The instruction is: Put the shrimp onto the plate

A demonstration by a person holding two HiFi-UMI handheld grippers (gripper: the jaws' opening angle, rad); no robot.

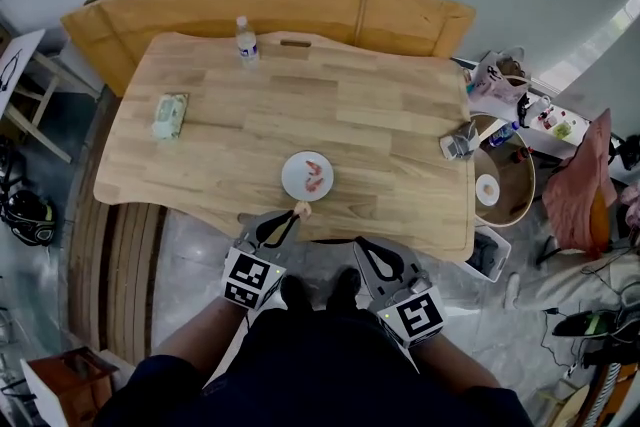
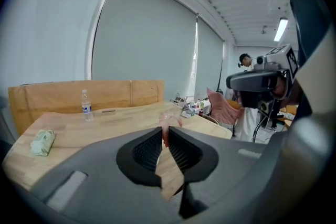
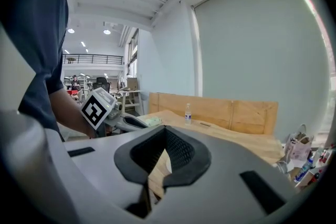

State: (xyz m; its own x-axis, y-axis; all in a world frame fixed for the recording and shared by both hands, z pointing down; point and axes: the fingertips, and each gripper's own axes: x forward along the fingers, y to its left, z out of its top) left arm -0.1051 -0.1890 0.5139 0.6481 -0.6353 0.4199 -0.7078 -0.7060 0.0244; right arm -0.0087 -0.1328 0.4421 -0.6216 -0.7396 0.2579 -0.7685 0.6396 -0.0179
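Observation:
A white plate [image 1: 307,177] lies near the front edge of the wooden table [image 1: 250,135], with two pink shrimp [image 1: 314,173] on it. My left gripper [image 1: 294,217] hovers just in front of the plate, at the table's edge, shut on another pink shrimp [image 1: 302,209]. In the left gripper view that shrimp [image 2: 168,124] sticks up from between the closed jaws. My right gripper [image 1: 363,249] hangs lower and to the right, off the table, shut with nothing in it; the right gripper view shows the jaws [image 3: 164,131] meeting at their tips.
A water bottle [image 1: 246,41] stands at the table's far edge and a green packet [image 1: 170,115] lies at the left. A grey object [image 1: 458,145] sits near the right edge. A wooden bench [image 1: 300,5] runs behind; a round stool [image 1: 502,183] with clutter stands to the right.

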